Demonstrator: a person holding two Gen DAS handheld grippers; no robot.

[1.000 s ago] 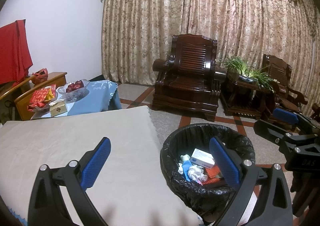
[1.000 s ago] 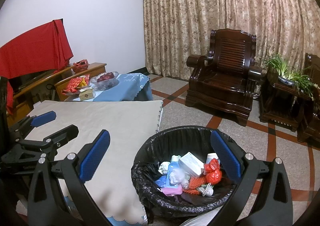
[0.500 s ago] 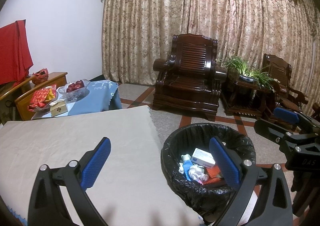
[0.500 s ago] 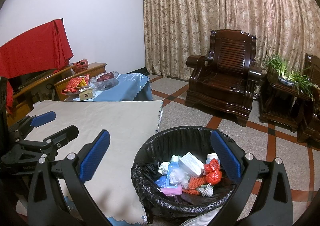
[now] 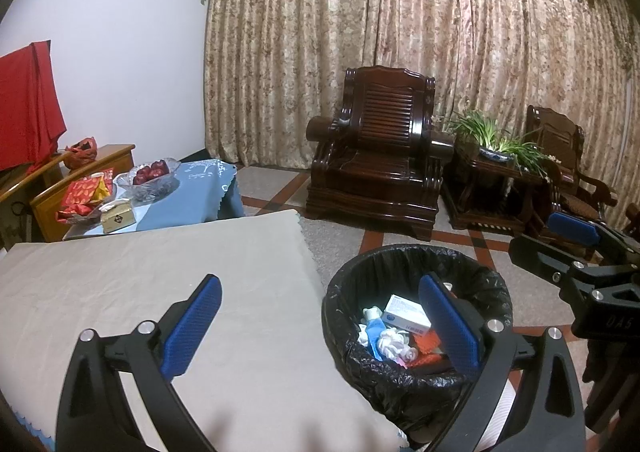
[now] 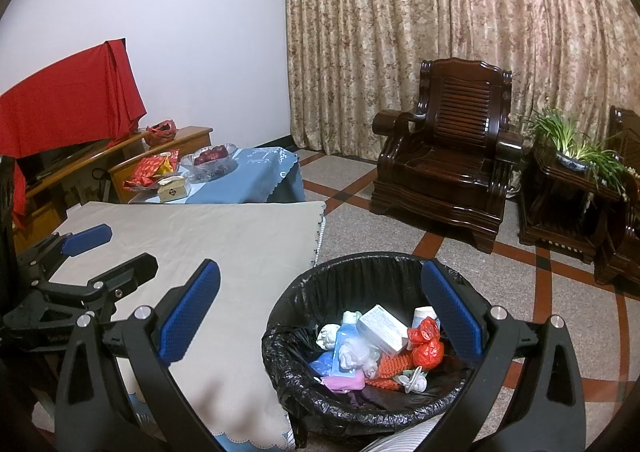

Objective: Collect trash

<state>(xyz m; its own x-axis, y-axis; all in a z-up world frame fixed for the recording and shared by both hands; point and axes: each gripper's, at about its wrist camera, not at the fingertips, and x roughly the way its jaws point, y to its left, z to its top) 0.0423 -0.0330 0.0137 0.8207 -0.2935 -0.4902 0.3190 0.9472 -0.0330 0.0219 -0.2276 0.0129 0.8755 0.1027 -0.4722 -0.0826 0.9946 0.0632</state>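
Left gripper gapes wide and empty above the beige tablecloth. Right gripper, likewise spread and empty, hangs over the black-lined trash bin beside the table, which holds a white box, blue bottle and red wrappers.

From my remote feed, very little lettering comes through. In the left wrist view, the black body of the right gripper carries embossed letters that I read as "DAS", low on its frame at the right edge. In the right wrist view, the left gripper has a small pale line of print on its black frame at lower left, too blurred for me to make out. The white box in the trash bin shows blue print I cannot read. The blue tablecloth bears faint white markings, also illegible.
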